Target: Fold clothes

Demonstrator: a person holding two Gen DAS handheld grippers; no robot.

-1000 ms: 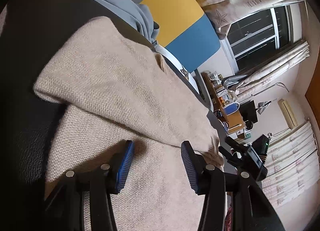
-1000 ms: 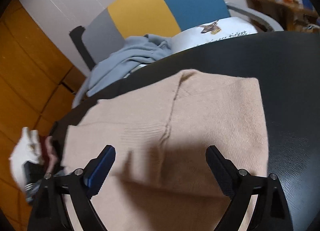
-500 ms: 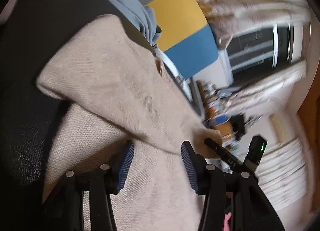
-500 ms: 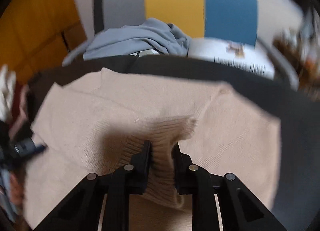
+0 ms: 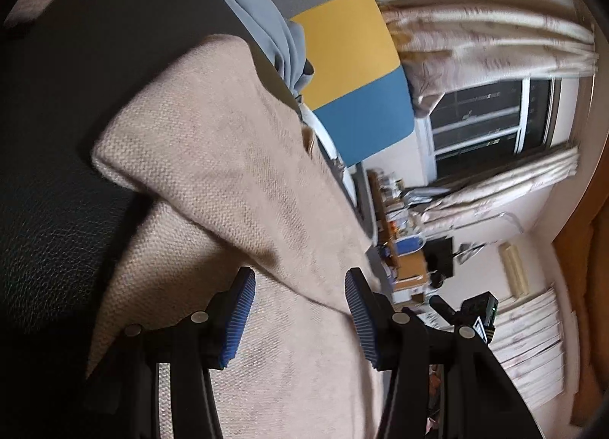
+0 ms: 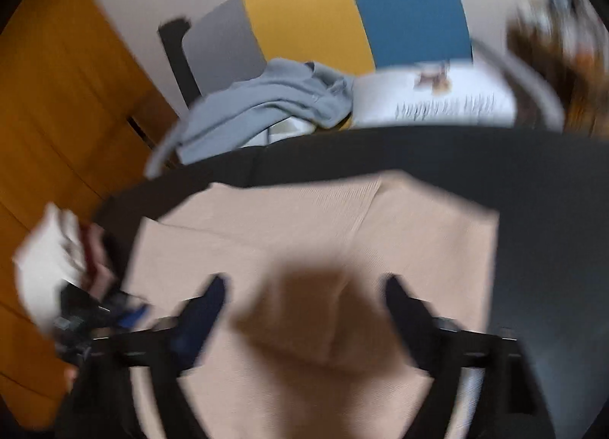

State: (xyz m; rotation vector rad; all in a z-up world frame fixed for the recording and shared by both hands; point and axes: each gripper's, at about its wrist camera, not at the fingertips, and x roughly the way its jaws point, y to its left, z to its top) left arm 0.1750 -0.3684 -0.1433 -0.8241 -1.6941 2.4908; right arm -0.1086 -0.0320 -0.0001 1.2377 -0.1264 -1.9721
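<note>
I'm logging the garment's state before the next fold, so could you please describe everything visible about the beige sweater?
The beige sweater is a soft, fine-ribbed knit lying on the black leather-look surface. It is partly folded: one flap lies doubled over the lower layer, its edge running diagonally in the left wrist view. The right wrist view, though blurred, shows a seam line and a raised fold between the open fingers. Neither hand-held gripper visibly clamps it; whether the fingers touch it is unclear.

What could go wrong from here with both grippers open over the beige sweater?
1. The folded flap of the beige sweater lies loose; neither the left gripper nor the right gripper holds it, so it may slide open.
2. A sweater corner reaches the black table edge and could droop off.
3. The right wrist view is blurred, so regrasping may miss.
</note>
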